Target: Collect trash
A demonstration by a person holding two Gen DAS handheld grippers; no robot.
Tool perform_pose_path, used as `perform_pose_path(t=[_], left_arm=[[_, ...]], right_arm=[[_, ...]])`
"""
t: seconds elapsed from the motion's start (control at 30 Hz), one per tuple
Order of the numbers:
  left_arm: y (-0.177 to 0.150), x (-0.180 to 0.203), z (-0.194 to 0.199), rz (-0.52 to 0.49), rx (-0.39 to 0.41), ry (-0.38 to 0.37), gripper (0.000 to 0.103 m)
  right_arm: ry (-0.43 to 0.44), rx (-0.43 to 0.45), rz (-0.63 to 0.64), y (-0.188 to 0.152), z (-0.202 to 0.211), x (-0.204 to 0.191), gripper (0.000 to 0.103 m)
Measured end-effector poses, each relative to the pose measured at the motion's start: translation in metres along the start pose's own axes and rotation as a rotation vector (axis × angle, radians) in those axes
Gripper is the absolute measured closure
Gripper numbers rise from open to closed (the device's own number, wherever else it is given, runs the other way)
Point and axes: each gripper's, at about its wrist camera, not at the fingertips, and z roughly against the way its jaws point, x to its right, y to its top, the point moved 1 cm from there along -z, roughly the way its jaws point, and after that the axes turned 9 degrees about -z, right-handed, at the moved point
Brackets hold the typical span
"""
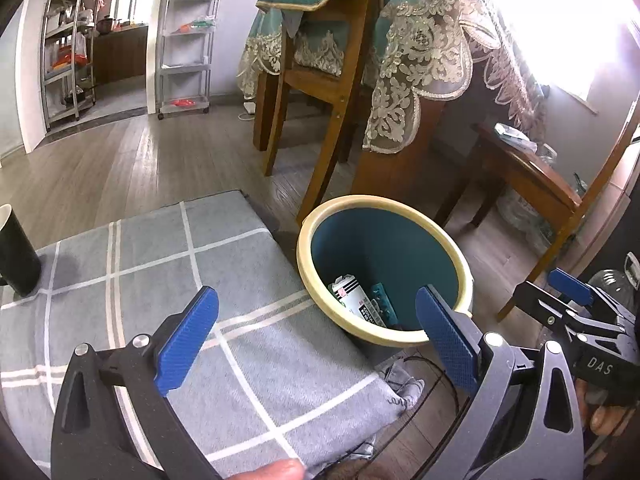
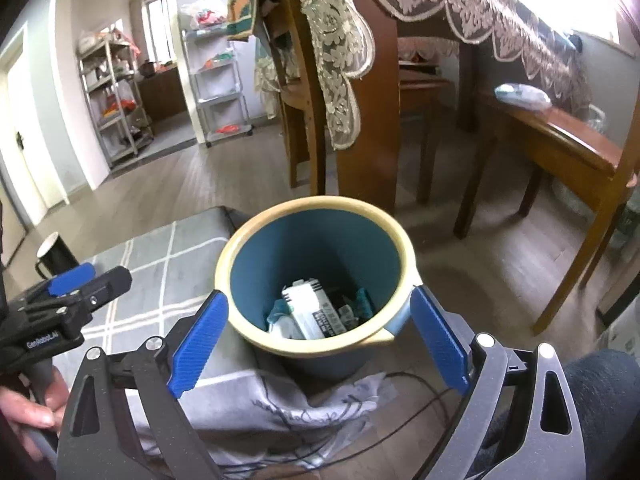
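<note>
a: entry. where is the trash?

b: inside the round teal bin with a cream rim (image 2: 316,264), standing on the wood-plank floor (image 2: 168,184). at its bottom lie a white carton with dark print (image 2: 310,312) and teal wrappers (image 2: 362,300).

a: right gripper (image 2: 320,336)?

b: jaws spread wide, nothing between the blue pads; seen from its own camera they frame the bin's near rim without touching it.

a: left gripper (image 1: 316,340)?

b: also wide, empty. it hangs over the edge of the grey cloth with white check lines (image 1: 180,280), bin just to its right.

a: surroundings?

b: the cloth covers a low block just beside the bin. a black mug with white inside (image 1: 14,256) stands on its far left. a thin black cable (image 2: 420,384) trails on the floor near the bin. behind: wooden chair (image 1: 320,80), table under a teal cloth with lace trim (image 1: 420,52).
</note>
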Motion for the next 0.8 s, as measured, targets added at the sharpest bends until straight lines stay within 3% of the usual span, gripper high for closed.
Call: perform_pose_path(t=[0.8], left_arm=[[-0.002,0.011,0.015,-0.02,0.008,-0.011,0.006]], right_arm=[[0.015,0.008,-0.022,-0.004,0.011,-0.001,0.009]])
